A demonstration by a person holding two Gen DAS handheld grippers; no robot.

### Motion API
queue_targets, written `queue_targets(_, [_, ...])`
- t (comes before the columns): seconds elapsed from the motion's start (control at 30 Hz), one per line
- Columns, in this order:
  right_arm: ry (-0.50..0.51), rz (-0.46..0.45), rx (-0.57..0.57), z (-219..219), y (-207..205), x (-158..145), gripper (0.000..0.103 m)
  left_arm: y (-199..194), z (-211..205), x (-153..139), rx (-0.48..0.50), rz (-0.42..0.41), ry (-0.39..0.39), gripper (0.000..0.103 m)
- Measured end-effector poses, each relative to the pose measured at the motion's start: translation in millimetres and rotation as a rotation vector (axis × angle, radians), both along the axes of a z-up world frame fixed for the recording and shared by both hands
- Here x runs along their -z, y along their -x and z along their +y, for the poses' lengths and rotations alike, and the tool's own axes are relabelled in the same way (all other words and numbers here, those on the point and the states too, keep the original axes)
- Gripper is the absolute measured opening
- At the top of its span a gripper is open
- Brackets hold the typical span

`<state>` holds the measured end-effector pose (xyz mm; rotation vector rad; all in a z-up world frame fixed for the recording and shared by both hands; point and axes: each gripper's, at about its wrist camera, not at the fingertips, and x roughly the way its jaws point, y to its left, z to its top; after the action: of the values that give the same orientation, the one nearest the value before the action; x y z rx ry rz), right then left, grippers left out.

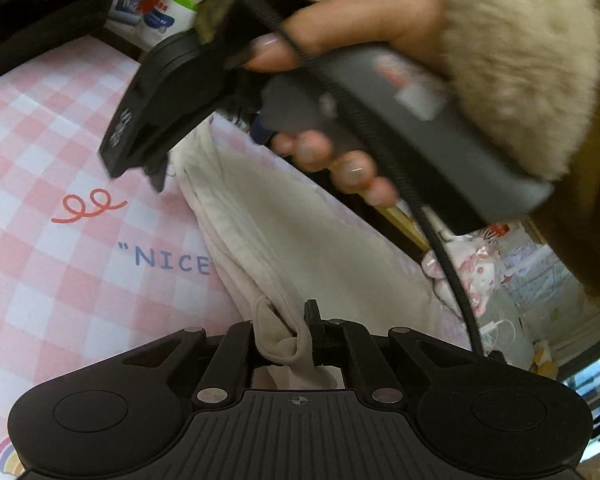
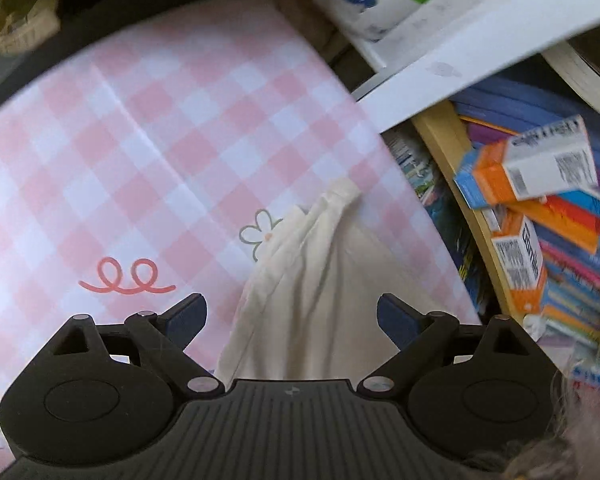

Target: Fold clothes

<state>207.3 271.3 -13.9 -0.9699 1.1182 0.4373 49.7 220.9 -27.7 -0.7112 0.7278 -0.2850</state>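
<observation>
A cream-white garment [image 1: 300, 240] lies bunched along the right side of a pink-and-white checked cloth [image 1: 60, 152]. My left gripper [image 1: 296, 332] is shut on a folded edge of the garment, which loops up between its fingers. In the left wrist view the right gripper [image 1: 140, 148] hovers above the garment's far end, held by a hand [image 1: 340, 40] in a fluffy beige cuff. In the right wrist view my right gripper [image 2: 292, 316] stands open over the garment [image 2: 312, 280], its blue-padded fingers wide apart with nothing between them.
The checked cloth [image 2: 140, 140] carries a red squiggle, a flower and the word "NICE". To the right stands a wooden shelf edge [image 2: 452, 152] with stacked books and boxes [image 2: 540, 168]. Packages and bottles [image 1: 156, 4] crowd the far edge. A black cable [image 1: 452, 264] hangs from the right gripper.
</observation>
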Motion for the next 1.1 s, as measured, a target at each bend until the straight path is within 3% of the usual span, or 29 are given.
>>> queue_targets(0.17, [0.038, 0.013, -0.005, 3.9, -0.7, 17.2, 0.088, 1.4, -2.8, -3.4, 0.013, -0.016, -0.021, 0.004])
queue_targets(0.27, [0.068, 0.005, 0.009, 2.0, -3.3, 23.7, 0.063, 3.2, -4.8, -5.9, 0.022, -0.028, -0.033, 0.004])
queue_targets(0.33, [0.080, -0.003, 0.022, -1.1, -5.5, 23.5, 0.036, 4.5, -6.2, -7.6, 0.028, -0.035, -0.041, 0.004])
queue_targets(0.5, [0.047, -0.002, 0.042, -8.3, -8.9, 11.1, 0.013, 7.1, -8.8, -11.1, 0.039, -0.051, -0.051, 0.004])
queue_targets(0.83, [-0.027, -0.013, 0.074, -26.1, -17.1, -17.8, 0.008, 16.2, -17.9, -26.9, 0.071, -0.121, -0.111, 0.005])
queue_targets(1.1, [-0.105, -0.051, 0.103, -67.0, -24.3, -57.4, 0.007, 16.9, -44.3, -48.8, 0.137, -0.218, -0.206, 0.005])
